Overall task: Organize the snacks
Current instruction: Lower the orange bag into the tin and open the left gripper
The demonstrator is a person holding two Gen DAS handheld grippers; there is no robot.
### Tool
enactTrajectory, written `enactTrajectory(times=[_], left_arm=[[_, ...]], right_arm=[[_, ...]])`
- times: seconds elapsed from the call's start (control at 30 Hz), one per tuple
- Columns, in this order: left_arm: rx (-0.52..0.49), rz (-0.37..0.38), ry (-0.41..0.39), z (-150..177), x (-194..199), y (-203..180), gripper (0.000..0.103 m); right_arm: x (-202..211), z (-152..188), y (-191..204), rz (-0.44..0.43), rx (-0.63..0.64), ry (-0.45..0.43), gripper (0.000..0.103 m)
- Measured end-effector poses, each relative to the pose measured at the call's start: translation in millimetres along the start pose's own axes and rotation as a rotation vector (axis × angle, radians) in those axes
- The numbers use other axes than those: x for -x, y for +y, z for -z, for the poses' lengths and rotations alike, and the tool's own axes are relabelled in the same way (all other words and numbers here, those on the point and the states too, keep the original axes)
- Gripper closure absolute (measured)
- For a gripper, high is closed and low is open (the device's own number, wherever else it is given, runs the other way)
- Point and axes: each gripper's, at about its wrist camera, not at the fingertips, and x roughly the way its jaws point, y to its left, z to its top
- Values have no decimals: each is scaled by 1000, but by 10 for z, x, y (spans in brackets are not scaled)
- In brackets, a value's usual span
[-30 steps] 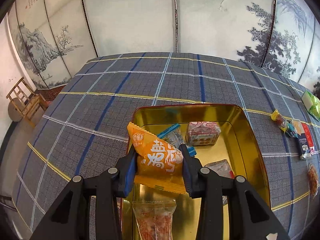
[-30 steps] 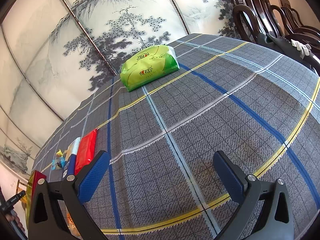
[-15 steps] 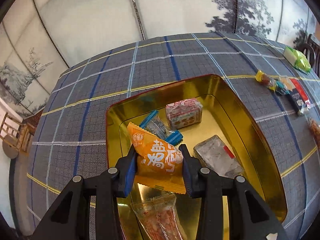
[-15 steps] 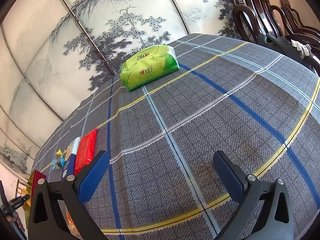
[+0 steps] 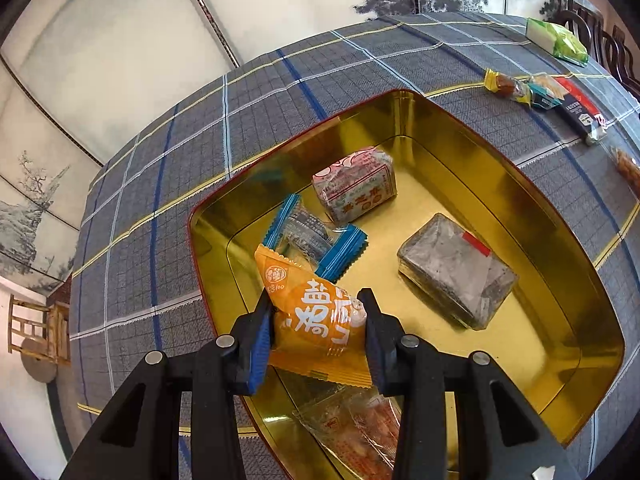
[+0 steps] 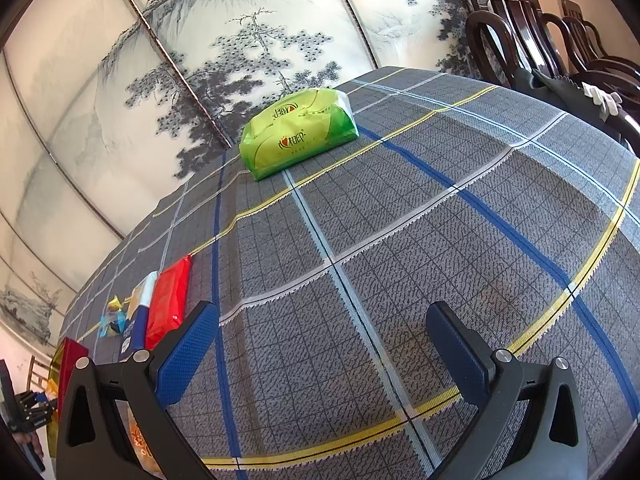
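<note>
My left gripper is shut on an orange snack packet and holds it over the near left part of a gold tin. The tin holds a pink-and-white wrapped block, a blue-ended clear packet, a grey wrapped block and a clear packet of orange snacks beneath the gripper. My right gripper is open and empty over bare tablecloth. Loose snacks lie to its left: a red packet, a blue-and-white stick and small candies.
A green tissue pack lies at the table's far side; it also shows in the left wrist view. Loose snacks lie right of the tin. Dark wooden chairs stand at the far right. A painted screen stands behind the table.
My left gripper, still holding the orange packet, has swung so the tin sits more to the right and closer. The right gripper has not moved.
</note>
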Motion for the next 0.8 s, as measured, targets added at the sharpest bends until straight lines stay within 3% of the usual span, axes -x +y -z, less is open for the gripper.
enactTrajectory(times=[0.37,0.47,0.53,0.63,0.7,0.8], left_arm=[[17,26,2,11,-87,87,66],[10,20,-25,26,-35,92,58],[31,21,-77,69,95,114,42],[74,86,-173,194,373,145,33],[98,120,-244,301,588,145,30],[143,149,-353,538,922,91,20]], right_arm=[[-11,18,-20,20,12,7,0],[-35,43,49,79,58,35,0],[-15,83,131,114,91,79,0],[254,178,364,54,165,67,0],[447,319,603,15,275,52,0],[542,614,936,-26,482,110,0]])
